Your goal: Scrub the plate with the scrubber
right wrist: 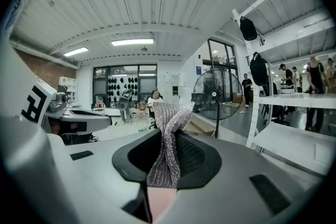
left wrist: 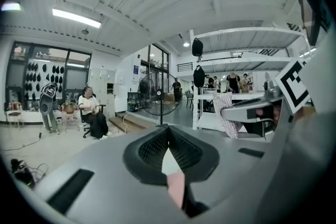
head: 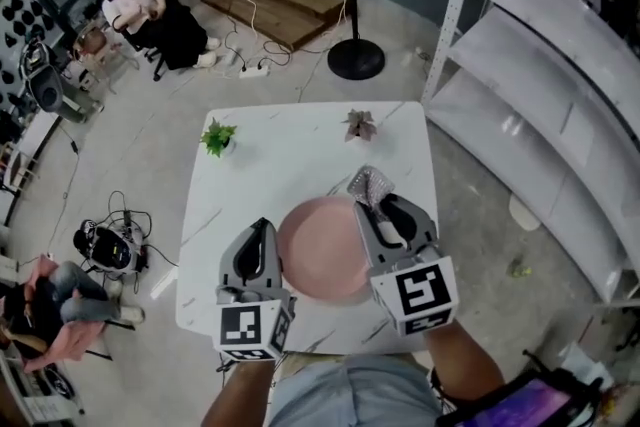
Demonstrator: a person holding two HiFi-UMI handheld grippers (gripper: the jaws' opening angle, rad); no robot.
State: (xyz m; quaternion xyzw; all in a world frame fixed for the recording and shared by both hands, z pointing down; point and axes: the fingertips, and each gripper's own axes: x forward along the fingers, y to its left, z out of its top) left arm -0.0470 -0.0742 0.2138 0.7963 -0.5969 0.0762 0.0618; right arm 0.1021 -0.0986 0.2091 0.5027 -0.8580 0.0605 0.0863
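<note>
A round pink plate (head: 320,255) is over the front half of the white marble table (head: 290,165). My left gripper (head: 262,227) is at the plate's left rim. Its jaws meet at the tips, and a sliver of the pink plate (left wrist: 176,186) sits in the wedge between them. My right gripper (head: 375,205) is over the plate's far right rim, shut on a silver mesh scrubber (head: 371,183). The scrubber (right wrist: 167,134) sticks up out of the jaws, crumpled and twisted. Below it the pink plate (right wrist: 160,202) shows through the gap. Both grippers point away from me, roughly level.
Two small potted plants stand at the table's far side, a green one (head: 217,137) and a reddish one (head: 359,124). A standing fan's base (head: 356,58) is beyond the table, and white shelving (head: 540,85) runs along the right. People sit at the left (head: 140,10).
</note>
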